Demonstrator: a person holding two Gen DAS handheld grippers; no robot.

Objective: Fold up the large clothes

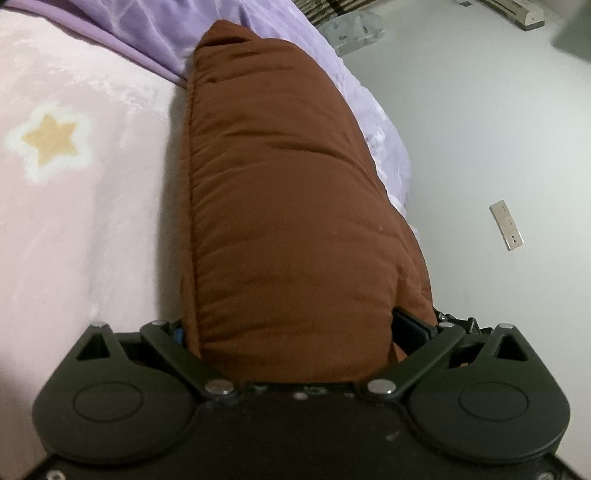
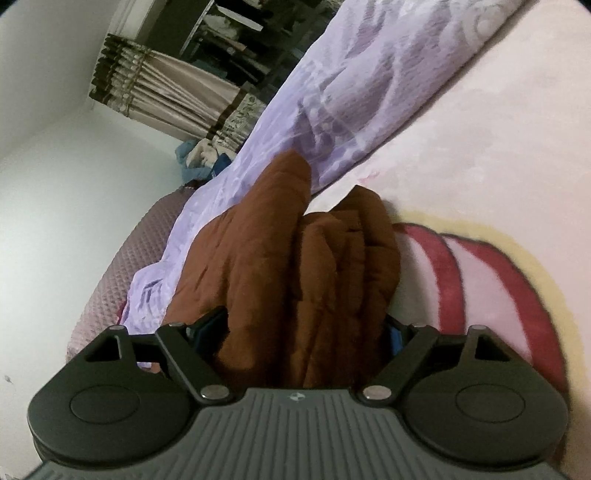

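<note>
Brown padded jacket on the bed, both grippers wide at its near end.

We see the jacket (image 1: 288,206) folded into a long bundle on the pink blanket (image 1: 92,229), its far end against the purple sheet (image 1: 155,33). Left gripper (image 1: 291,332) jaws spread wide with the jacket's near end between them; whether the pads press we can't tell. Right gripper (image 2: 306,332) likewise wide around bunched jacket folds (image 2: 314,266), grip unclear. Red stripe print (image 2: 491,273) lies just right of the jacket.

Padded brown jacket (image 1: 288,221), folded into thick bundle, lies on pink bed w/ purple sheet alongside.
</note>
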